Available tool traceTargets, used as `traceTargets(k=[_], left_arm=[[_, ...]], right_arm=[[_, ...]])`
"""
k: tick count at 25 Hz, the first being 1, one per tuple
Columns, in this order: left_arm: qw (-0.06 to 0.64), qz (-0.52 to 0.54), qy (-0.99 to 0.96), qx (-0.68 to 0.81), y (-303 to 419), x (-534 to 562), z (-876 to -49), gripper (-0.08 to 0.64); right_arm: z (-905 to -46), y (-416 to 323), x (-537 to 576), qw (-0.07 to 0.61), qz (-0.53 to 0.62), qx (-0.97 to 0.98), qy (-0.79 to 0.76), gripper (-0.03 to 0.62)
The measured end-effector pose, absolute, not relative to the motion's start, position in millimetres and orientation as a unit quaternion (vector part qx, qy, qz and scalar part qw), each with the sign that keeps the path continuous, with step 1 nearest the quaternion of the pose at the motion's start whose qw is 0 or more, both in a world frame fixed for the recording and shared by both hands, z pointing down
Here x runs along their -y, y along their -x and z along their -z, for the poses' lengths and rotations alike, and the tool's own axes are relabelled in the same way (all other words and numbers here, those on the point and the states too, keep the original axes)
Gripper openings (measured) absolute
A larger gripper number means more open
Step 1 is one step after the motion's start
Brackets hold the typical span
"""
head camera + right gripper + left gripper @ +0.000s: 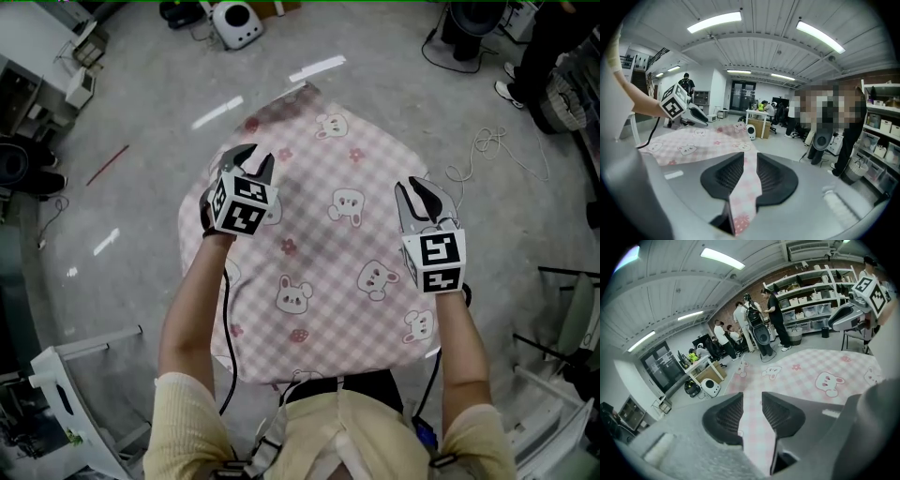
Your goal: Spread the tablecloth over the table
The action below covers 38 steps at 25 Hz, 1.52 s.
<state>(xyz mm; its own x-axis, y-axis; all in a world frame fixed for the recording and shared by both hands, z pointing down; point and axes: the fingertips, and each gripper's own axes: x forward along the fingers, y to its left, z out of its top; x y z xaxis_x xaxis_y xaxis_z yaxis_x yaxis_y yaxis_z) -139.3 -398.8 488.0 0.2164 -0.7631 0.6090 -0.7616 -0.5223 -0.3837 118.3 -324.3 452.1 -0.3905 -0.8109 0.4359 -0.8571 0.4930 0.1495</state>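
Note:
A pink checked tablecloth [328,253] printed with white bunnies hangs stretched between my two grippers, in front of the person's body. My left gripper [247,161] holds its left edge, and in the left gripper view a strip of the tablecloth [820,371] runs between the left gripper's [752,408] closed jaws. My right gripper [419,195] holds the right edge. In the right gripper view a fold of the tablecloth [693,140] is pinched in the right gripper [750,165]. No table shows under the cloth.
A white round device [236,23] stands on the grey floor beyond the cloth. Loose cable [487,150] lies to the right and a white frame [66,375] stands at the lower left. Several people and storage shelves [811,296] stand farther off.

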Motion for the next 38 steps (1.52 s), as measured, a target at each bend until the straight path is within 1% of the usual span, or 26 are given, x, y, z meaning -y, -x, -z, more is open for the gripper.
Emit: traceTargets(k=[2,4,8,11,13,14,20,24,26,31,38], left_arm=[[-0.001,0.386,0.784,-0.486,149,380,-477,0.127],[-0.005,0.377,0.789,-0.485,159,361,-465,0.087],[-0.016,0.350,0.798,-0.491,183,323,-433,0.050],[-0.020,0.331,0.804,-0.493,192,294,-419,0.021],[-0.020,0.326,0.807,-0.492,196,275,-413,0.013],[-0.020,0.325,0.807,-0.492,197,264,-409,0.006],[0.009,0.310,0.808,-0.501,195,190,-380,0.006],[0.014,0.317,0.783,-0.535,210,150,-371,0.005],[-0.002,0.305,0.778,-0.549,213,134,-370,0.005],[-0.078,0.231,0.797,-0.552,195,98,-370,0.003],[-0.085,0.209,0.786,-0.575,185,50,-359,0.005]], right_arm=[[-442,-120,309,0.222,-0.054,0.830,-0.509,0.094],[-431,-122,292,0.221,-0.044,0.825,-0.518,0.094],[-411,-123,258,0.200,-0.043,0.821,-0.533,0.085],[-400,-126,231,0.188,-0.061,0.814,-0.547,0.048],[-393,-128,216,0.192,-0.060,0.805,-0.558,0.025],[-390,-128,210,0.196,-0.057,0.800,-0.564,0.004],[-381,-132,169,0.215,-0.053,0.788,-0.574,0.005],[-375,-131,143,0.205,-0.061,0.794,-0.568,0.004],[-372,-132,130,0.197,-0.067,0.800,-0.562,0.003],[-363,-131,98,0.189,-0.062,0.815,-0.545,0.003],[-353,-128,65,0.191,-0.058,0.829,-0.523,0.003]])
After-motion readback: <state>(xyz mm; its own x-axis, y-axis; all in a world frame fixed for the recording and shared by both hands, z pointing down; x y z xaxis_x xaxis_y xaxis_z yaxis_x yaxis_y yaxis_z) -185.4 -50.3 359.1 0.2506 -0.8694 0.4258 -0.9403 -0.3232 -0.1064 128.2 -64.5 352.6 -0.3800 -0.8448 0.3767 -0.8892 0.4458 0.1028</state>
